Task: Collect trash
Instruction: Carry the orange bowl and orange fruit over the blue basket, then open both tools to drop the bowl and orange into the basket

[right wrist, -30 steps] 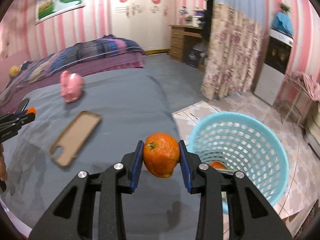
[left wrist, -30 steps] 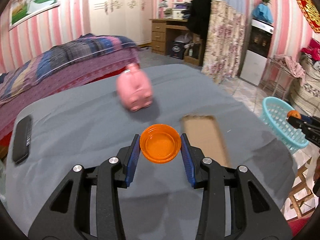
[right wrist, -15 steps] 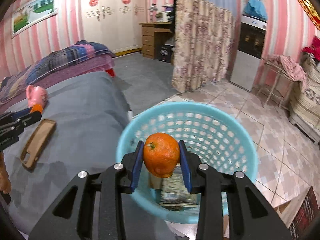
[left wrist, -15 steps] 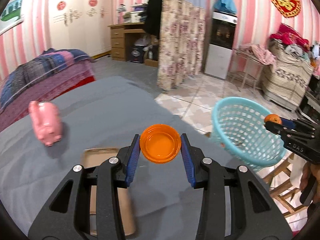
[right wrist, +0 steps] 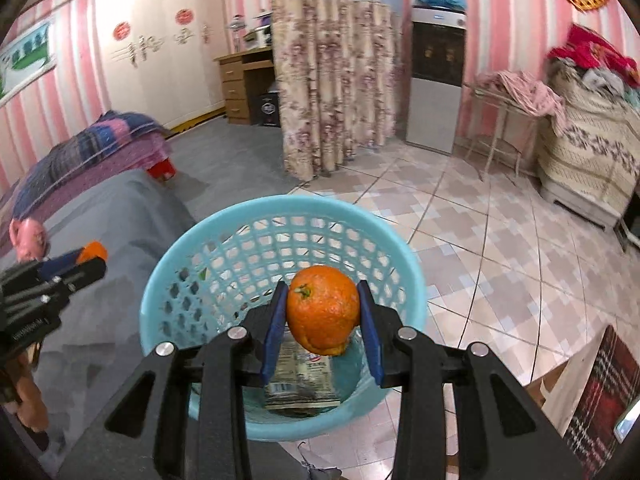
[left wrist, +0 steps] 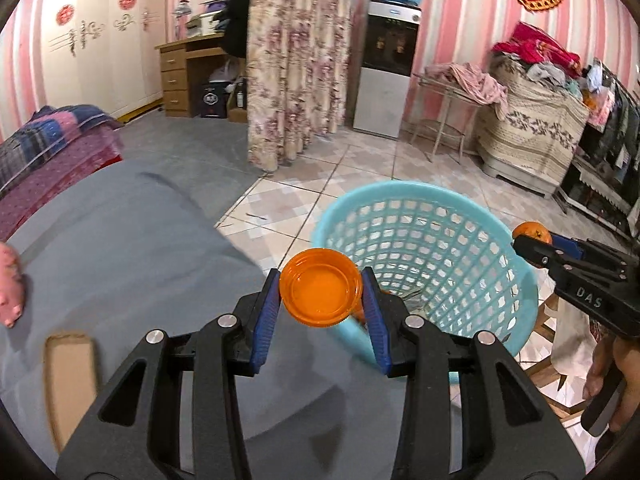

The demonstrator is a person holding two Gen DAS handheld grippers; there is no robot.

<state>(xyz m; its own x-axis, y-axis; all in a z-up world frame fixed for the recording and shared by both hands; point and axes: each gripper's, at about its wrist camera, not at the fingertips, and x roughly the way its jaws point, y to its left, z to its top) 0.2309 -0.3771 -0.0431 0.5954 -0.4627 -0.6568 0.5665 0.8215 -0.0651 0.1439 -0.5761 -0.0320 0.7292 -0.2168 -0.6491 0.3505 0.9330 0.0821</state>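
Note:
My left gripper (left wrist: 321,285) is shut on an orange plastic lid (left wrist: 320,286), held over the edge of the grey-covered table (left wrist: 132,240) just short of the light-blue mesh basket (left wrist: 432,248). My right gripper (right wrist: 322,312) is shut on an orange (right wrist: 322,310) and hangs above the basket (right wrist: 192,292), whose bottom holds a crumpled wrapper (right wrist: 300,384). The right gripper with its orange (left wrist: 532,233) also shows at the basket's right rim in the left wrist view. The left gripper (right wrist: 90,258) appears at the left edge of the right wrist view.
A tan phone case (left wrist: 68,380) and a pink piggy bank (left wrist: 10,280) lie on the table. Tiled floor (right wrist: 500,240) spreads beyond the basket. A flowered curtain (left wrist: 296,80), a water dispenser (left wrist: 388,72) and piled laundry (left wrist: 536,128) line the far walls. A person's hand (left wrist: 612,372) grips the right handle.
Both grippers have swung right, away from the table toward the basket. The orange now hangs over the basket's opening. The lid has come up to the basket's near rim.

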